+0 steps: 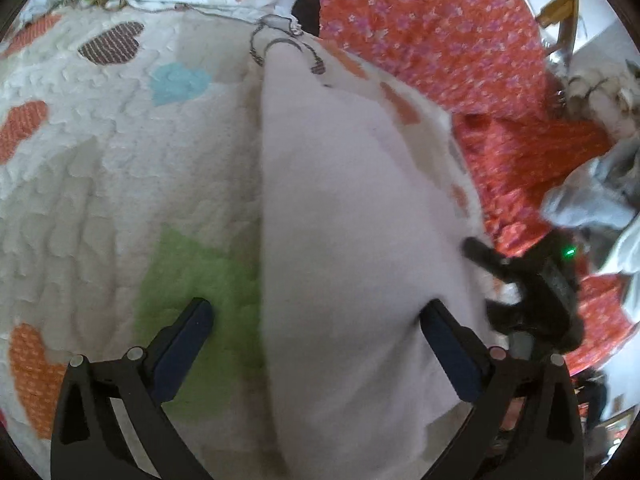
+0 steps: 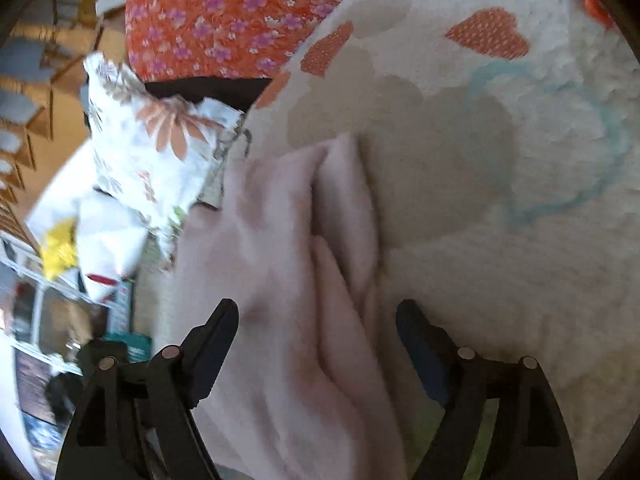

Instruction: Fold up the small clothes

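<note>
A pale pink garment (image 1: 352, 208) lies on a white quilt with coloured hearts (image 1: 100, 168). In the left wrist view it is a long smooth panel running away from me. My left gripper (image 1: 318, 312) is open, its fingers straddling the garment's left edge just above the cloth. In the right wrist view the garment (image 2: 280, 280) shows several lengthwise folds. My right gripper (image 2: 318, 314) is open over its folded right edge, holding nothing. The right gripper also shows in the left wrist view (image 1: 528, 292), at the garment's right side.
An orange floral bedsheet (image 1: 432, 28) lies beyond the quilt. A white floral pillow (image 2: 160, 148) sits left of the garment. Grey clothes (image 1: 596, 196) are piled at the right. Shelves and wooden furniture (image 2: 36, 120) stand off the bed.
</note>
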Action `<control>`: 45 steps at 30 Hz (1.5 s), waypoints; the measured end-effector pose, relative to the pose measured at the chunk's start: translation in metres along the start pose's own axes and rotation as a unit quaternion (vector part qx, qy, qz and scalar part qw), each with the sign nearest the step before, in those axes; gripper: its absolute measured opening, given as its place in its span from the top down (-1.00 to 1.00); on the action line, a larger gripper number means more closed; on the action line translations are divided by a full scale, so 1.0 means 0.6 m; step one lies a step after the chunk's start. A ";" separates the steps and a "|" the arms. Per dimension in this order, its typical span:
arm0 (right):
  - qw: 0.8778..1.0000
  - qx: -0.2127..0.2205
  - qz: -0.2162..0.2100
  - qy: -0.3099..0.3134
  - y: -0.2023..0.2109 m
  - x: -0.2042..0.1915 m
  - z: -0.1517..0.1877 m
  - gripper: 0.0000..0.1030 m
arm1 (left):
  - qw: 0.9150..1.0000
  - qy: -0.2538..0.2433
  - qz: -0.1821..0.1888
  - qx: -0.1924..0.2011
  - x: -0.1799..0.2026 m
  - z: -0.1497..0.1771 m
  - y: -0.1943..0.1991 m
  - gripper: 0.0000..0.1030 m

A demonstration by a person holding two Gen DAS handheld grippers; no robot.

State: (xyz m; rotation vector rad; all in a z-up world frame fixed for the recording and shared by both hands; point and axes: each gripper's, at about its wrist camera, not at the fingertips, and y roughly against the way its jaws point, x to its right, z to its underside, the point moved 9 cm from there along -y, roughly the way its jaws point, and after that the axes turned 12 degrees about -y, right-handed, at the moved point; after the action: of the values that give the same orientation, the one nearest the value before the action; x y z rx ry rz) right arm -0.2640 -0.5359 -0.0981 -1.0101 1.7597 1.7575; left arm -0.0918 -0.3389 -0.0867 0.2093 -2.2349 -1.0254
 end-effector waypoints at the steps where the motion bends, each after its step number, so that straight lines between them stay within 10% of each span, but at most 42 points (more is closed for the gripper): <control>1: 1.000 0.000 -0.003 -0.004 -0.005 -0.006 0.002 -0.54 | 1.000 0.004 0.020 -0.001 0.009 -0.001 0.002 -0.43; 2: 1.000 -0.005 -0.001 -0.002 -0.015 -0.016 0.009 -0.05 | 0.999 0.007 0.034 -0.014 0.017 0.001 0.001 -0.11; 5: 1.000 -0.031 0.006 0.000 -0.047 -0.040 0.036 0.30 | 1.000 -0.028 -0.001 -0.003 0.034 -0.011 0.032 0.11; 10: 0.999 -0.005 -0.051 0.006 -0.023 -0.116 0.027 0.34 | 0.996 -0.065 -0.055 0.029 0.042 -0.033 0.087 -0.11; 14: 0.996 0.019 0.083 0.024 -0.032 -0.080 0.018 0.20 | 0.986 -0.067 -0.148 -0.020 -0.015 -0.008 0.073 -0.41; 16: 0.988 0.033 0.150 0.032 -0.034 -0.049 0.015 0.05 | 0.989 -0.059 -0.133 -0.026 -0.023 0.003 0.072 -0.43; 20: 0.977 0.096 0.174 0.077 0.009 -0.071 0.009 0.04 | 0.984 -0.075 -0.159 0.005 -0.030 0.003 0.110 -0.43; 24: 0.958 0.161 0.156 0.178 0.055 -0.155 0.034 0.04 | 0.960 -0.102 -0.244 0.096 -0.030 -0.014 0.186 -0.44; 31: 0.963 0.031 0.099 0.250 -0.042 -0.208 0.172 0.33 | 0.911 -0.115 -0.319 0.236 0.007 -0.021 0.317 -0.95; 35: 0.938 0.001 0.156 0.309 -0.079 -0.177 0.242 0.33 | 0.913 -0.122 -0.295 0.256 0.030 -0.014 0.360 -0.97; 41: 0.888 -0.011 0.234 0.395 -0.084 -0.144 0.344 0.32 | 0.893 -0.121 -0.327 0.284 0.041 0.008 0.420 -1.00; 45: 0.891 -0.011 0.240 0.386 -0.044 -0.120 0.359 0.29 | 0.902 -0.077 -0.315 0.285 0.018 0.025 0.442 -1.00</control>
State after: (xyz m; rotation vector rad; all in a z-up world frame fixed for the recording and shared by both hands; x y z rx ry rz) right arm -0.2372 -0.3095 -0.0785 -1.5266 2.6701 1.7673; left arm -0.0768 -0.1538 0.1034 1.2085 -2.6307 -0.6561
